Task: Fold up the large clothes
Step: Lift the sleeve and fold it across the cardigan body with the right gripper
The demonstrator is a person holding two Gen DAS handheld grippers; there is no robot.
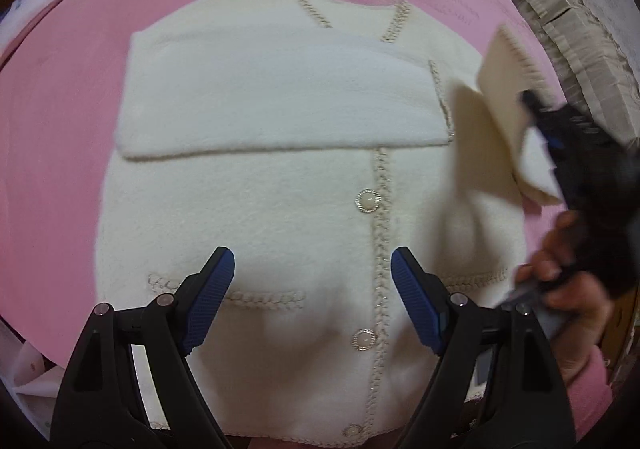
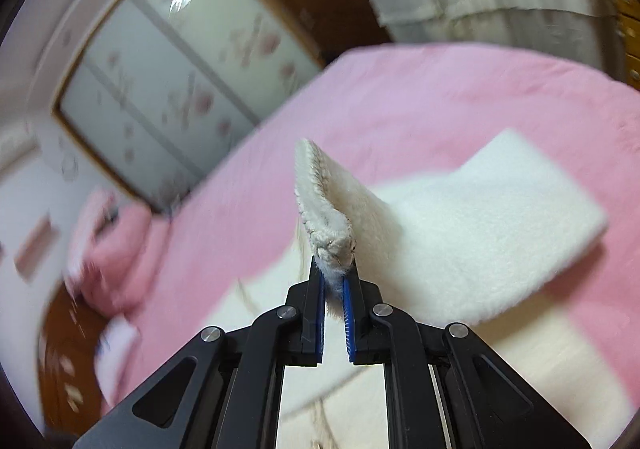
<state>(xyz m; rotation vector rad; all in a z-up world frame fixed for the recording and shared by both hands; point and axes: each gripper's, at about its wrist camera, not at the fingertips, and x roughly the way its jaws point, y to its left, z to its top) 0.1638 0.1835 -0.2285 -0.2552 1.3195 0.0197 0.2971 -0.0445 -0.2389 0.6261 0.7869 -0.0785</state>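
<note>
Blue ribbed pads (image 2: 347, 313) of the right gripper (image 2: 334, 281) are pinching the braided sleeve cuff (image 2: 320, 201), holding it off the pink bed (image 2: 400, 97), likely so it can be carried across the body. Below, the left gripper (image 1: 312, 289) is hovering with its fingers spread and empty over the cream cardigan (image 1: 280, 209), which is lying flat with one sleeve (image 1: 260, 101) already folded over. Motion blur is smearing the lifted sleeve, and the hem is disappearing behind the left gripper.
</note>
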